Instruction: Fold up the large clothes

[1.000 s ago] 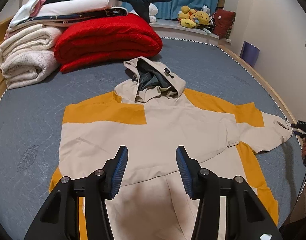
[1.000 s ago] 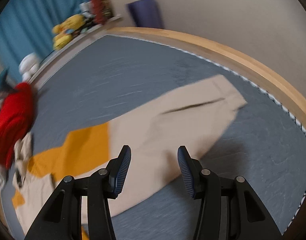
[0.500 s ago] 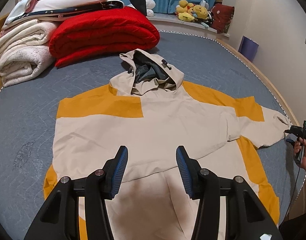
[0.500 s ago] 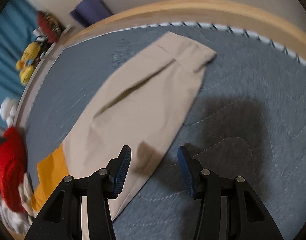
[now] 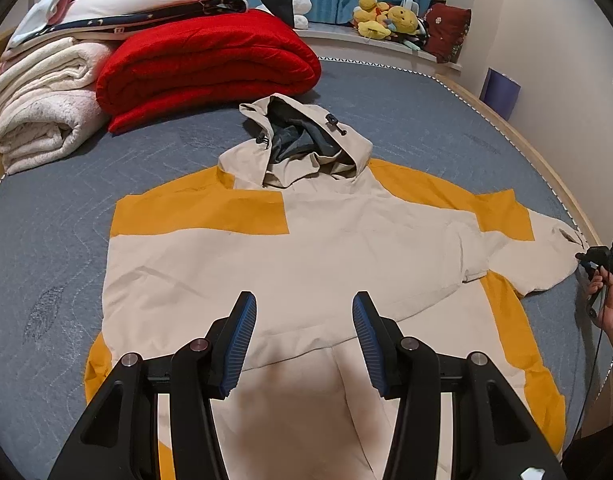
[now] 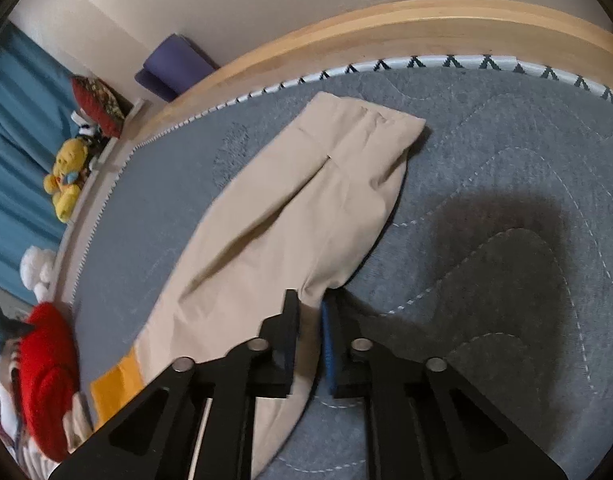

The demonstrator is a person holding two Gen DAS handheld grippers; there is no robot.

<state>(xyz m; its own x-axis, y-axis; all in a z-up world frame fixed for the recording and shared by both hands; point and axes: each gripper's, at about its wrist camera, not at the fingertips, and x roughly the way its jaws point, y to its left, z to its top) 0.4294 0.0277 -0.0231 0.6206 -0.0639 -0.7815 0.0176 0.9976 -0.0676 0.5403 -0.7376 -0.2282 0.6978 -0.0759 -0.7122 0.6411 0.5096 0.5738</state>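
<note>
- A wide bed [image 5: 406, 120] with a grey-blue quilted cover fills both views; folded blankets, one bright red [image 5: 202, 64], are stacked at its far end.
- A large cream and orange hooded jacket [image 5: 306, 256] lies flat on the bed, front up, hood pointing away. The sleeve on the viewer's left is already folded across the chest.
- The other sleeve [image 6: 290, 216] stretches out toward the bed's wooden edge, its cuff resting on the cover.
- The left hand-held gripper [image 5: 302, 340] hovers over the jacket's lower front with its fingers spread, holding nothing.
- The right hand-held gripper [image 6: 309, 344], which was spread half a second ago, has now pressed together on the near edge of the outstretched sleeve. It seems to have caught only a thin fold of cloth, though the picture is slightly blurred.
- With this pinch made, the sleeve looks ready to be lifted and carried inward across the body, matching the first fold.
</note>
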